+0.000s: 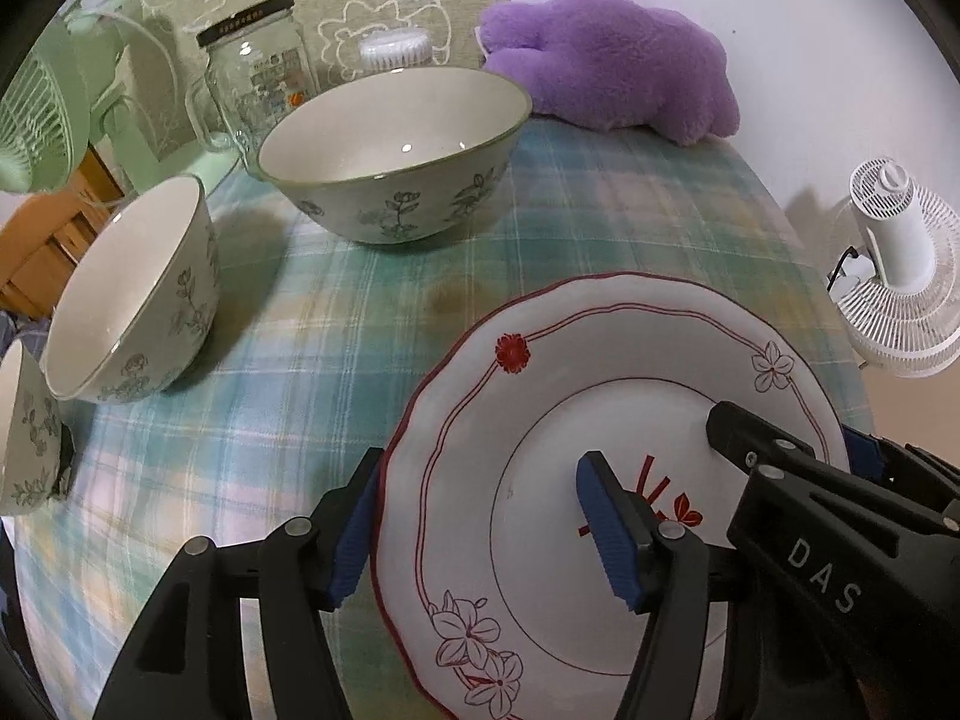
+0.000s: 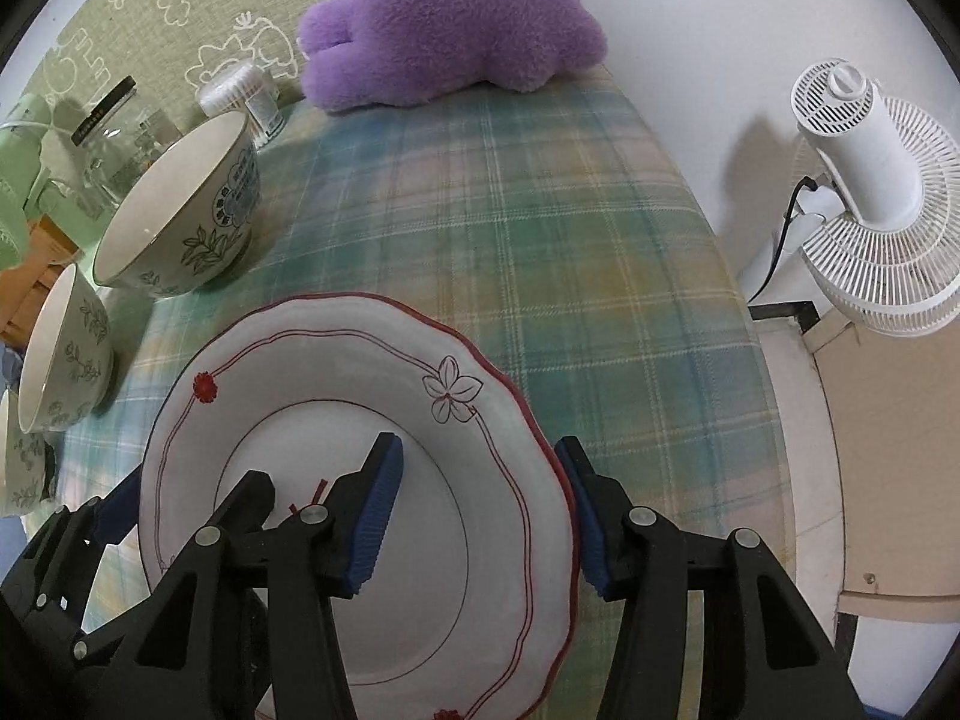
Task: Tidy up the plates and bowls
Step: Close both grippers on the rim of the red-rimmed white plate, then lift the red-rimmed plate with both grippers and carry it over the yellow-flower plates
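- Left wrist view: my left gripper (image 1: 486, 531) straddles the near-left rim of the plate (image 1: 600, 360), fingers half spread, not visibly pressing.
- Right gripper (image 2: 480, 516) brackets the opposite rim the same way — whether its pads touch, I cannot tell.
- The plate lies flat on the plaid surface (image 2: 540, 228).
- Three bowls (image 1: 396, 150) stand apart, unstacked — I judge the sorting barely begun.

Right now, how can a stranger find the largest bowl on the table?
Start at the purple plush toy at the far edge of the checked tablecloth. The largest bowl stands left of it, in front of the glass jar. It is wider than the other bowls.
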The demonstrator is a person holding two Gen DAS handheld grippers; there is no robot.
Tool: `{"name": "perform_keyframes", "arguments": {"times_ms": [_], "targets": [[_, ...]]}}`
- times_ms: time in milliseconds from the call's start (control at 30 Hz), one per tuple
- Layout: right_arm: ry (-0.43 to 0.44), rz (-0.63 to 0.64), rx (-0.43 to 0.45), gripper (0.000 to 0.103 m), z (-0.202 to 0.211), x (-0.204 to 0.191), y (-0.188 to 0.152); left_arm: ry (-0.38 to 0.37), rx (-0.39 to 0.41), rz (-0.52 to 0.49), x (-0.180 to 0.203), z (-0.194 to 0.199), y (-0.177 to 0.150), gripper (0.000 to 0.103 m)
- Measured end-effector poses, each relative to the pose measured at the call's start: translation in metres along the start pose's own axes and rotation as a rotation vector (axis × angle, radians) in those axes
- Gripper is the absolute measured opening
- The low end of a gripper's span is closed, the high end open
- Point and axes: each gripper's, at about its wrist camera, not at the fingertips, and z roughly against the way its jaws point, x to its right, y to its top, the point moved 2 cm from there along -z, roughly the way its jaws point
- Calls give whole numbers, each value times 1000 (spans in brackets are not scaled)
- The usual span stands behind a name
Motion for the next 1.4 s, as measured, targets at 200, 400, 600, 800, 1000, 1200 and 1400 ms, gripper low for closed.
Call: {"name": "perform_keyframes", "arguments": {"times_ms": [200, 400, 600, 800, 1000, 1200, 1400], "targets": [[0, 4, 11, 56, 11, -2, 0, 14, 24, 5, 0, 17, 0, 64], [-7, -2, 44, 56, 37, -4, -1, -1, 50, 11, -6, 43, 2, 64], [-10, -12, 72, 56, 68, -11, -9, -10, 76, 3, -12, 74, -3, 64], [-34, -23, 105, 56, 104, -26, -29, -34, 101, -9, -28, 105, -21, 64], [-70, -43, 122, 56, 135, -41, -60, -62, 106, -27, -45, 132, -50, 64], [-109, -85, 123, 56, 159, -52, -103, -98, 100, -73, -53, 153, -83, 64], [-163, -125, 138, 56, 177, -54, -147, -152, 89, -121, -53, 162, -118, 64]]}}
